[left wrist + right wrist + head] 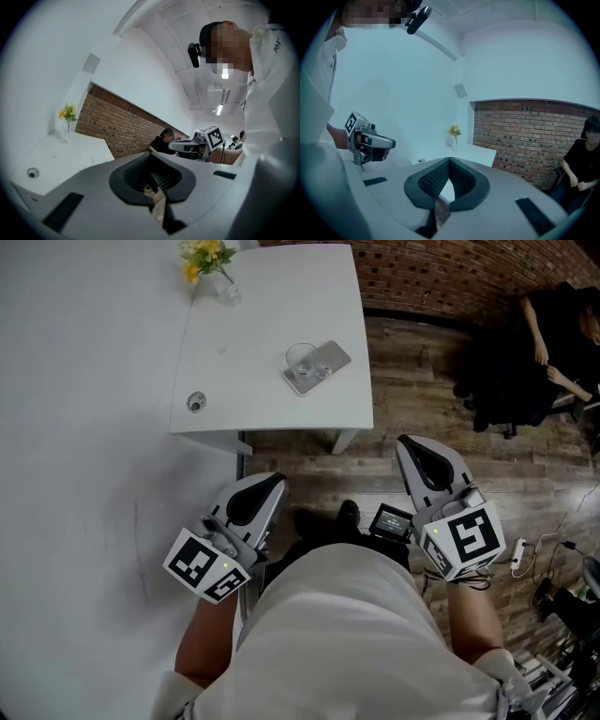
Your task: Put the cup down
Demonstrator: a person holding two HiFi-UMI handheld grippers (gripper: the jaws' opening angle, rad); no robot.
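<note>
A clear glass cup [303, 360] stands upright on a flat grey pad [319, 366] near the right side of the white table [253, 399]. Neither gripper is close to it. My left gripper [268, 483] is held low in front of the person's body, short of the table's near edge, its jaws shut with nothing in them. My right gripper [412, 445] hovers over the wooden floor to the right of the table, also shut and empty. In the left gripper view the jaws [151, 159] meet; in the right gripper view the jaws [449, 161] meet too.
A small vase of yellow flowers [208, 261] stands at the table's far left, and a small round object [195, 402] lies near its front left corner. A white wall [75, 474] runs along the left. A person in black [553, 343] sits at the far right. Cables [548, 559] lie on the floor.
</note>
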